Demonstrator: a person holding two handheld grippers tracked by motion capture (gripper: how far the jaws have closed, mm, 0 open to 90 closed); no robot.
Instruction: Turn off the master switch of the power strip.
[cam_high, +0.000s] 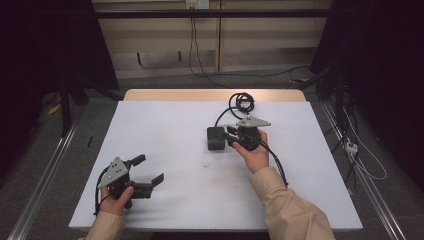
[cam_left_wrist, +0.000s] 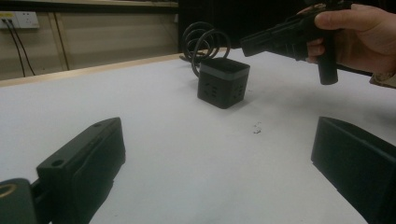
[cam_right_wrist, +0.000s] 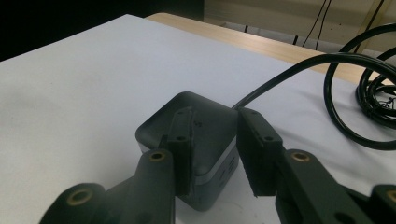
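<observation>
A black cube-shaped power socket (cam_high: 216, 138) with a grey band stands on the white table (cam_high: 165, 130), right of centre. Its black cable (cam_high: 241, 102) coils behind it. My right gripper (cam_high: 231, 134), held in a hand, hovers just right of the cube with its jaws pointing at it. In the right gripper view the right gripper (cam_right_wrist: 215, 116) has a narrow gap between its jaws; the cube (cam_right_wrist: 210, 140) lies below and beyond them, not pinched. My left gripper (cam_high: 150, 168) rests at the front left, wide open with nothing in it (cam_left_wrist: 217, 126). It looks toward the cube (cam_left_wrist: 223, 84) and the right gripper (cam_left_wrist: 250, 45).
A tiny white speck (cam_high: 206, 163) lies on the table between the two grippers. The table's wooden far edge (cam_high: 215, 94) borders the white cover. Cables run over the floor at the right (cam_high: 360, 160), and dark curtains hang on both sides.
</observation>
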